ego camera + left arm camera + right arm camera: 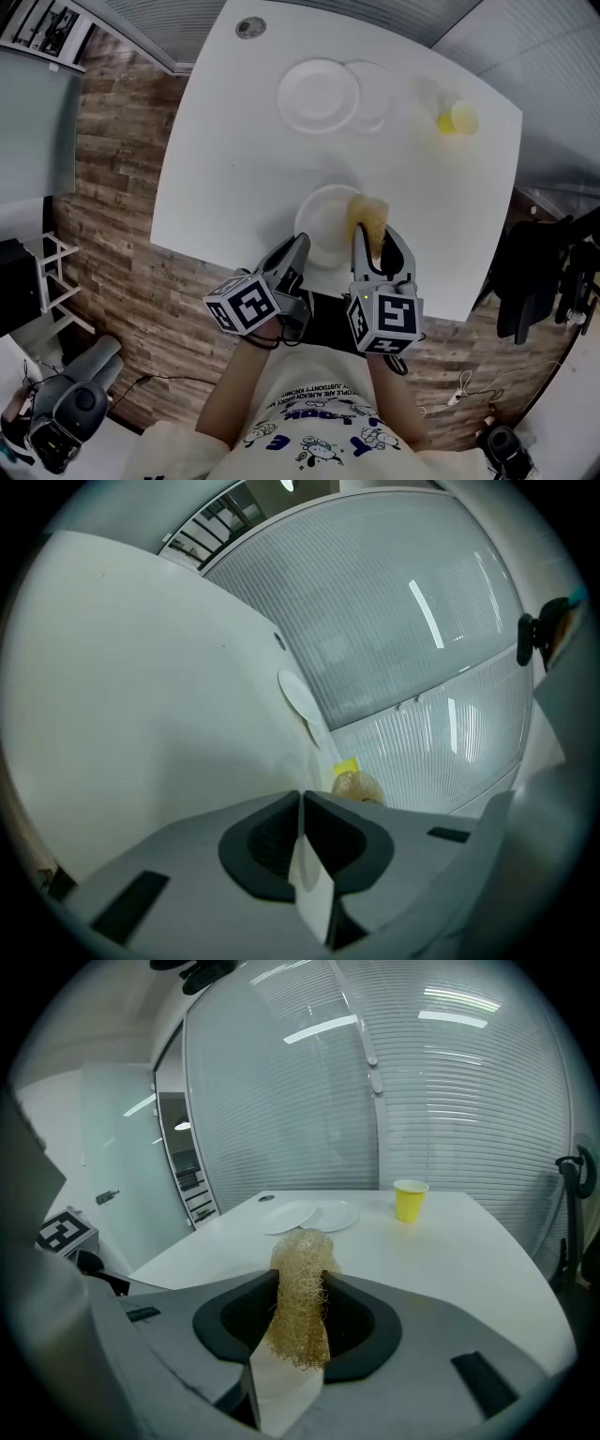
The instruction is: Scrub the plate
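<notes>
Two hand-held grippers meet at the near edge of a white table point(216, 159), seen from the head view. The plate point(323, 217), white and round, lies flat on the table just ahead of the person, toward the near edge.

The left gripper point(298, 246) reaches the plate's rim at about 7 o'clock. Its jaws are pressed together with no gap in the left gripper view. Whether the thin rim lies between them cannot be told.

The right gripper point(373, 234) comes in at about 4 o'clock of the plate. Its jaws pinch a tan, fibrous scrubber point(367, 216), which stands up from between them. The scrubber's free end hangs over the plate's 3 o'clock rim. Contact with the plate surface cannot be confirmed.

Farther across the table, at 12 o'clock from the plate, lie two more white plates point(317, 94), one overlapping the other. A yellow cup point(460, 119) stands upright at about 2 o'clock, well apart from the plate. A round grommet point(250, 27) sits in the tabletop at 11 o'clock, near the far edge. Wood-pattern flooring point(112, 234) surrounds the table.
</notes>
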Demonstrator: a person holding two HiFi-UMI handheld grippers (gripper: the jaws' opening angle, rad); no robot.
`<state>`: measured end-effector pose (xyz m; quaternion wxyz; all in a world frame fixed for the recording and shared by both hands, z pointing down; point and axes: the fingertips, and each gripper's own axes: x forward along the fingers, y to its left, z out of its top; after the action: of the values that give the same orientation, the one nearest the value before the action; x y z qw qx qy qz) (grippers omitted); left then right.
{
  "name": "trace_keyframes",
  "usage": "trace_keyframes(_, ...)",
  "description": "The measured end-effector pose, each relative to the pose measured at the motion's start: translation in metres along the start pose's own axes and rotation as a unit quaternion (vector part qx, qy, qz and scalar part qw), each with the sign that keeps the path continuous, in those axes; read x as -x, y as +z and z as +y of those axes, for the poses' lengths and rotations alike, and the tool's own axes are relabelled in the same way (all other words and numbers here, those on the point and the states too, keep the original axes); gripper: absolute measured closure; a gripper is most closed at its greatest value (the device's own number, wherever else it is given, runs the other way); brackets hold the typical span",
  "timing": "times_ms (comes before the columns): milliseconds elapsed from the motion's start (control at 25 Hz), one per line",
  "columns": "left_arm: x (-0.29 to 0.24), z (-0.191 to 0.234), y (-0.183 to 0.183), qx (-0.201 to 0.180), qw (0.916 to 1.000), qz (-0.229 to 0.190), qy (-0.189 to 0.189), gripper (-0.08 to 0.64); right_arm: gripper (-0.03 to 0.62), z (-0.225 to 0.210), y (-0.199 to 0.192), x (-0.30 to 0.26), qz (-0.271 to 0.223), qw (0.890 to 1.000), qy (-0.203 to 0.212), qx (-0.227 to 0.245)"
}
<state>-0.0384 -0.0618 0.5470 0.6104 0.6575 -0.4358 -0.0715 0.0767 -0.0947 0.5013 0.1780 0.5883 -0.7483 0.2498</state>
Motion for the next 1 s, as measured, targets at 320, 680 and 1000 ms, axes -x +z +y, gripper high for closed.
trace_keyframes(320,0.002,-0.02,0.012,0.031,0.9987,-0.019,-0.037,0.525,0.466,-0.017,0.039,0.016,-0.036,0.999,-0.02,-0.001)
trace_keyframes(680,0.0,-0.062,0.021,0.043,0.9946,-0.028,-0.09,0.525,0.466,-0.033,0.078,0.035,-0.056,0.997,-0.036,0.026)
trace_keyframes(1000,-0.004,-0.098,0.025,0.046,0.9892,-0.029,-0.136,0.525,0.466,-0.033,0.102,0.035,-0.061,0.995,-0.044,0.064)
